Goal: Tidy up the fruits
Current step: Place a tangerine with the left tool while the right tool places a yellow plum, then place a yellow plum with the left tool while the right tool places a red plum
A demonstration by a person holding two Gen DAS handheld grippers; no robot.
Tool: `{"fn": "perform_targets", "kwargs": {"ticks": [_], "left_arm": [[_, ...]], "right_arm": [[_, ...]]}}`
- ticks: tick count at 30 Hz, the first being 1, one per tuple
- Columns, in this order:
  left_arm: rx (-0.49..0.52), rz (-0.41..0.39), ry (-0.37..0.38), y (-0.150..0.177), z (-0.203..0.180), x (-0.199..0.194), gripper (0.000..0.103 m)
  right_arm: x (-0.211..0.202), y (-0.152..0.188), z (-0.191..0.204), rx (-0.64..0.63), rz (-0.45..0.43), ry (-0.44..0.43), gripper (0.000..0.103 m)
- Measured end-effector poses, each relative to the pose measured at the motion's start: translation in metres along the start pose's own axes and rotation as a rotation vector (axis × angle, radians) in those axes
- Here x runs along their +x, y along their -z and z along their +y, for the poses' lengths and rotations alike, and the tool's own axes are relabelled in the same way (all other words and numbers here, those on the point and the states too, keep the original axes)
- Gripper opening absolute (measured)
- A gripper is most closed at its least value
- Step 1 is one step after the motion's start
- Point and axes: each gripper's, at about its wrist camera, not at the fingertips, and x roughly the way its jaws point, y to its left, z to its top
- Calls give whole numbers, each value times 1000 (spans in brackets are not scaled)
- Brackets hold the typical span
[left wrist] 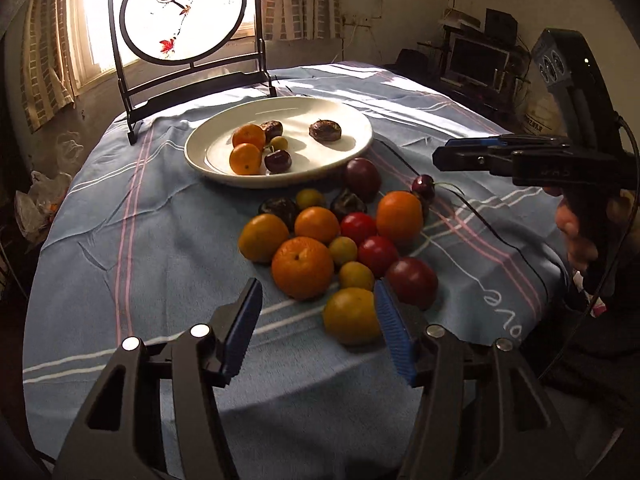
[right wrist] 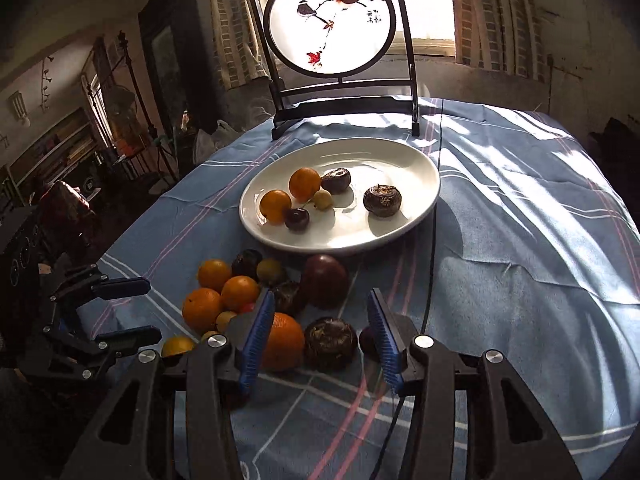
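Two hand-held black grippers with blue ribbed pads hover over a table draped in a pale blue cloth (left wrist: 160, 240) with pink and white stripes. The left gripper (left wrist: 318, 328) points down at the near edge of a loose pile of fruit, its jaws parted and clamping nothing; a round yellow-green fruit (left wrist: 350, 314) lies on the cloth just beside its right pad. The right gripper (right wrist: 320, 334) stands likewise released, a ridged dark brown water chestnut (right wrist: 330, 342) lying between its pads without touching them, and a bright orange tangerine (right wrist: 284, 340) partly hidden behind its left pad. In the left wrist view a hand (left wrist: 578, 236) grips the right tool's handle at the frame's right edge. White script on the cloth near that hand can be read only in part, as "ove".

Beyond the pile of oranges, red tomatoes and dark purple fruit sits an oval white ceramic plate (left wrist: 344, 156), holding two small oranges, a dark cherry, a small yellow fruit and two water chestnuts. Behind it stands a black-framed round screen (right wrist: 332, 20) painted with a bird on a branch, backlit by the window; its small dark characters are too small to read.
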Motion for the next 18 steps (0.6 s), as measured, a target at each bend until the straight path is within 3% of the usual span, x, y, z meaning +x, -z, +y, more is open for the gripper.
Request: {"fn": "perform_targets", "kwargs": {"ticks": [6,10,14,18], "left_arm": [[-20,30,42,16,-13,19,37],[-36,9,30,16,-14,22,38],[-70,23,34,19,-11,31,51],[-63,7,30,17,-13,34,49]], "right_arm": [[-17,37,-9,74,-3,-15,49],[-20,51,-11,84,15,-17,49],[-20,57,-8,81,23,-36,49],[-19,59,-1,69,20,-42,49]]}}
